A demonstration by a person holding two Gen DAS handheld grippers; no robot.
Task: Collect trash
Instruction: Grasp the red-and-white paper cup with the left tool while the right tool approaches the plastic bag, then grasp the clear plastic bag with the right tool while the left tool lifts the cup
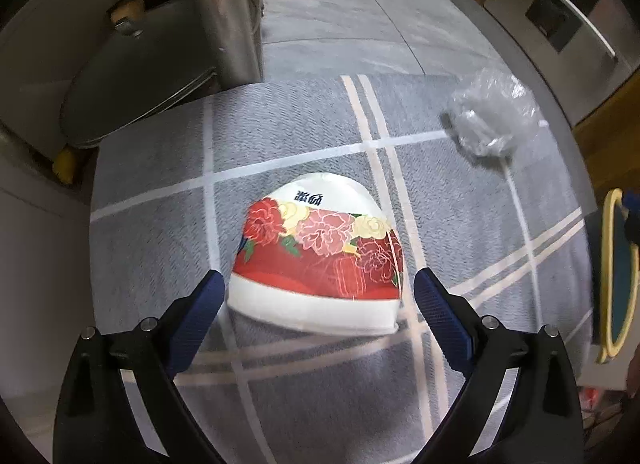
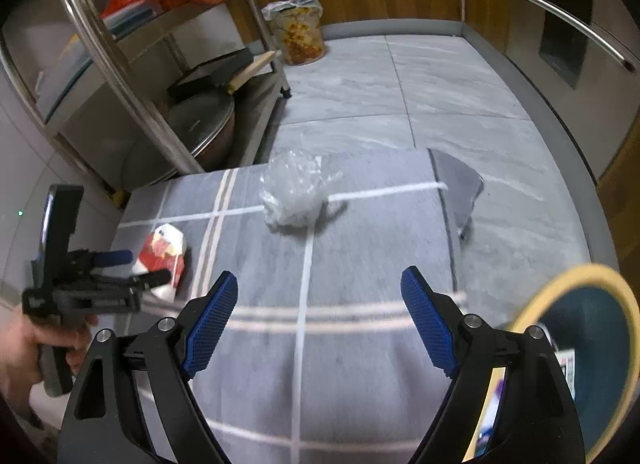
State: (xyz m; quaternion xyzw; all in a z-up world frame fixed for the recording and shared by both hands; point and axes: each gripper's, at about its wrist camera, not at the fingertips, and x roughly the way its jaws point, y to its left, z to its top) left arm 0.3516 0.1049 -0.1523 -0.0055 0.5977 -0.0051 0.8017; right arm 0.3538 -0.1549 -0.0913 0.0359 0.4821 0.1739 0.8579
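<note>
Left wrist view: the left hand-held gripper (image 1: 316, 296) has its two blue-padded fingers (image 1: 440, 320) spread wide, holding nothing. Just ahead of the fingertips and centred between them lies a flattened paper cup (image 1: 320, 256), white with red, pink and cream flowers and some dark lettering near its far edge. It lies on a grey rug (image 1: 280, 136) crossed by pale stripes; neither pad touches it. Farther ahead and to the right of this gripper, well apart from the cup, sits a crumpled clear plastic bag (image 1: 490, 116), also on the rug. A round bin (image 1: 618, 276) with a yellow rim and dark teal inside shows at the right edge of this view.

In the right wrist view, the right hand-held gripper (image 2: 320, 300) is likewise wide apart and empty, over the rug (image 2: 360, 264). The plastic bag (image 2: 296, 192) lies ahead of it, slightly left of centre, near a crossing of stripes. The paper cup (image 2: 166, 256) is off to its left, just in front of the left hand-held gripper (image 2: 136, 268), which a bare hand (image 2: 28, 348) grips by its handle. The yellow-rimmed bin (image 2: 560, 288) stands close at the right gripper's right side. Beyond the rug is grey tiled floor (image 2: 440, 96), with a metal shelf rack (image 2: 132, 76) to the left and a lined waste basket (image 2: 298, 30) far ahead by the wooden wall.
</note>
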